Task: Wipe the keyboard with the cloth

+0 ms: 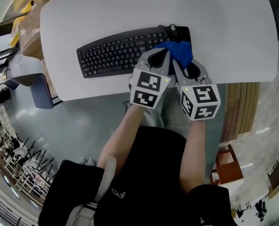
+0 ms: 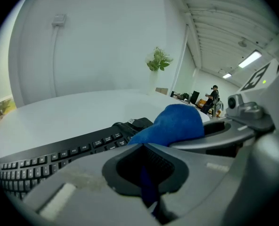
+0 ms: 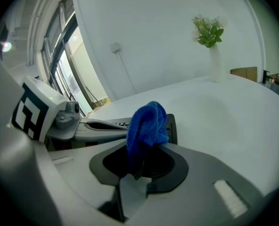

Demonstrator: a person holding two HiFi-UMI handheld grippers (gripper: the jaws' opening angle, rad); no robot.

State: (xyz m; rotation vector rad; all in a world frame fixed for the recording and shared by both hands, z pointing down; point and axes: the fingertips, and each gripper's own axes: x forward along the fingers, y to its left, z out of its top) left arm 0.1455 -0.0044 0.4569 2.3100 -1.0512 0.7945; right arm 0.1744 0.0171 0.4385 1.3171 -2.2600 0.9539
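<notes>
A black keyboard [image 1: 116, 53] lies on the white table [image 1: 224, 32]. A bunched blue cloth [image 1: 179, 51] rests over its right end. Both grippers sit side by side at the near edge, over that end. My left gripper [image 1: 162, 55] is shut on a strip of the cloth [image 2: 146, 187], and the cloth's bulk [image 2: 177, 121] bulges just beyond its jaws [image 2: 146, 171]. My right gripper [image 1: 185, 62] is also shut on the cloth [image 3: 146, 124], which stands up out of its jaws [image 3: 137, 166]. The keys [image 2: 59, 154] stretch away to the left.
A cable plug [image 1: 173, 30] lies at the keyboard's far right corner. A potted plant in a white vase [image 3: 210, 36] stands far back on the table. A cardboard box [image 1: 28, 27] and a grey seat [image 1: 40, 91] are left of the table, wooden furniture [image 1: 241, 107] to the right.
</notes>
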